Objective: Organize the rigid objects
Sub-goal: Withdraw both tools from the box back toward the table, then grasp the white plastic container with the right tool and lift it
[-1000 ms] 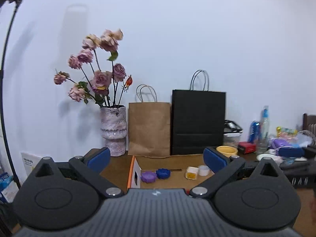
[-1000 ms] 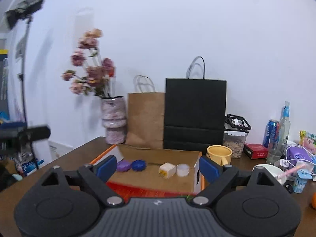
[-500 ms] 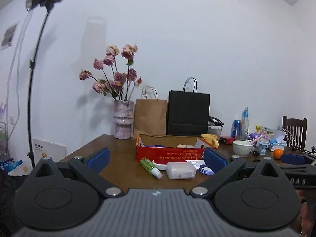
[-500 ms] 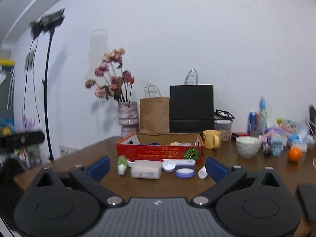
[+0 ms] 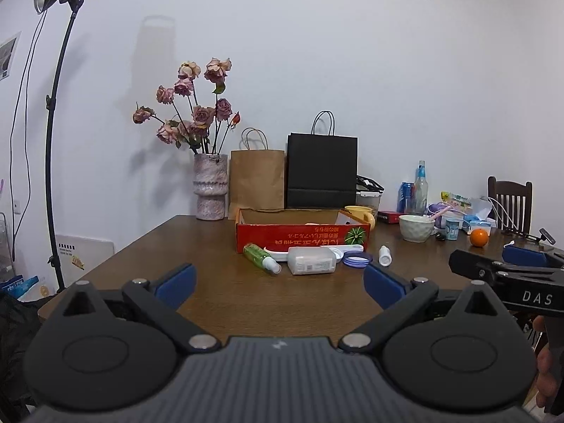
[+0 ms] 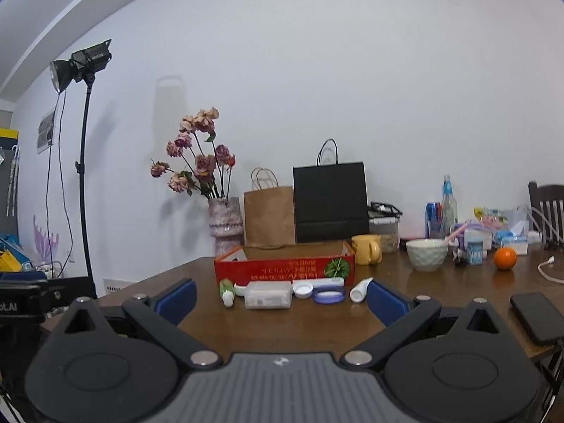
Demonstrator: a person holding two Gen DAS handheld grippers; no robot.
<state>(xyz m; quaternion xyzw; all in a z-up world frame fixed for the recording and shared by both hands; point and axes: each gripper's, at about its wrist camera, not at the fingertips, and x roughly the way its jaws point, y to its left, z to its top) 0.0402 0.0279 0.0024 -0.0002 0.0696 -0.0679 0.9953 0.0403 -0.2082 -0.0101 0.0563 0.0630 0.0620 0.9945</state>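
Observation:
A red cardboard box (image 5: 303,238) (image 6: 282,269) stands open on the brown table. In front of it lie a green bottle (image 5: 261,258) (image 6: 227,292), a clear plastic container (image 5: 311,265) (image 6: 268,294), a white lid (image 6: 303,289), a blue-rimmed lid (image 5: 357,258) (image 6: 328,295) and a small white bottle (image 5: 384,255) (image 6: 360,289). My left gripper (image 5: 280,282) is open and empty, held back from the table's near edge. My right gripper (image 6: 282,298) is open and empty, also well short of the objects. It shows at the right of the left wrist view (image 5: 511,264).
A flower vase (image 5: 210,190), a brown bag (image 5: 256,179) and a black bag (image 5: 321,171) stand behind the box. A yellow mug (image 6: 366,249), white bowl (image 6: 425,254), orange (image 6: 504,258), bottles and clutter fill the right. A phone (image 6: 537,320) lies near right. A light stand (image 5: 60,105) stands left.
Both grippers have pulled far back from over the box to beyond the table's near edge. The objects in front of the box have come into view. Both stay open.

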